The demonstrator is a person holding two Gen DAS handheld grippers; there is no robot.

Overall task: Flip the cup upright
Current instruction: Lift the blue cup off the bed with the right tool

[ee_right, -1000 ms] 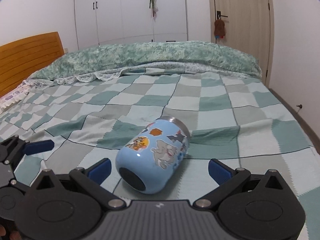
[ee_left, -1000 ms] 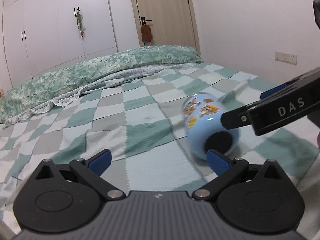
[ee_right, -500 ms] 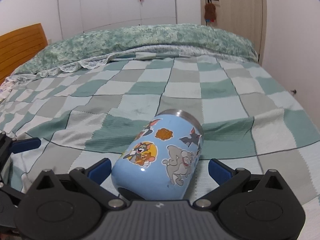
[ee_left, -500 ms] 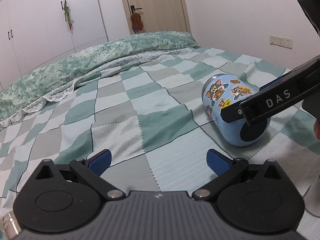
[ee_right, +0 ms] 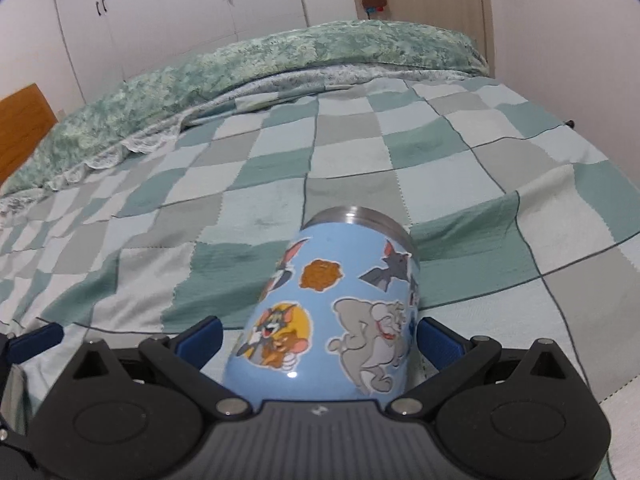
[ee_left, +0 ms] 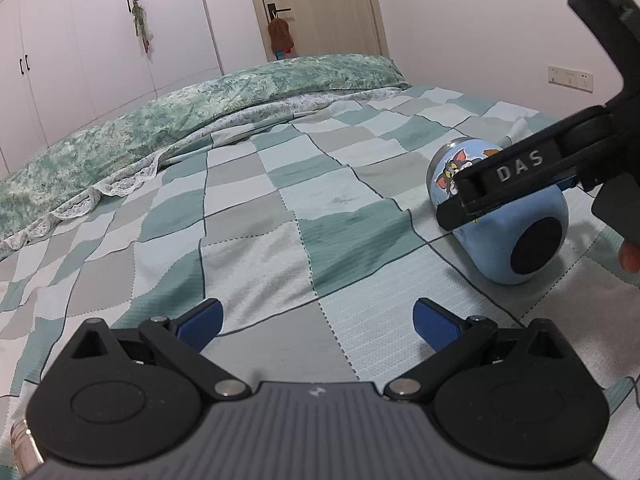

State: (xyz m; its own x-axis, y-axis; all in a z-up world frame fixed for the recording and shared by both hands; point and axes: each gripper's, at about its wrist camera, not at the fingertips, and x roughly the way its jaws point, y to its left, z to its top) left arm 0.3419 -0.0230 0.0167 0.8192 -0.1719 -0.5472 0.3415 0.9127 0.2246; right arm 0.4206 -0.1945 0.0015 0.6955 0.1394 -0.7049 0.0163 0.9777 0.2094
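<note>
A light blue cup (ee_right: pixel 340 312) with cartoon stickers and a steel rim lies on its side on the checked bed cover, base toward me, mouth pointing away. My right gripper (ee_right: pixel 318 340) is open with its blue pads on either side of the cup's body, close to it but not clamped. In the left wrist view the cup (ee_left: pixel 516 232) lies at the right with the right gripper's black finger (ee_left: pixel 508 184) across it. My left gripper (ee_left: pixel 318 322) is open and empty, low over the cover, to the left of the cup.
The green and grey checked cover (ee_left: pixel 280 220) spans the bed. A rolled green quilt (ee_right: pixel 260 60) lies along the far side. A wooden headboard (ee_right: pixel 20 120) is at the left, a wall (ee_left: pixel 500 32) at the right, wardrobes and a door behind.
My right gripper has moved forward so the cup now sits between its fingers. My left gripper has drawn back to the left, away from the cup.
</note>
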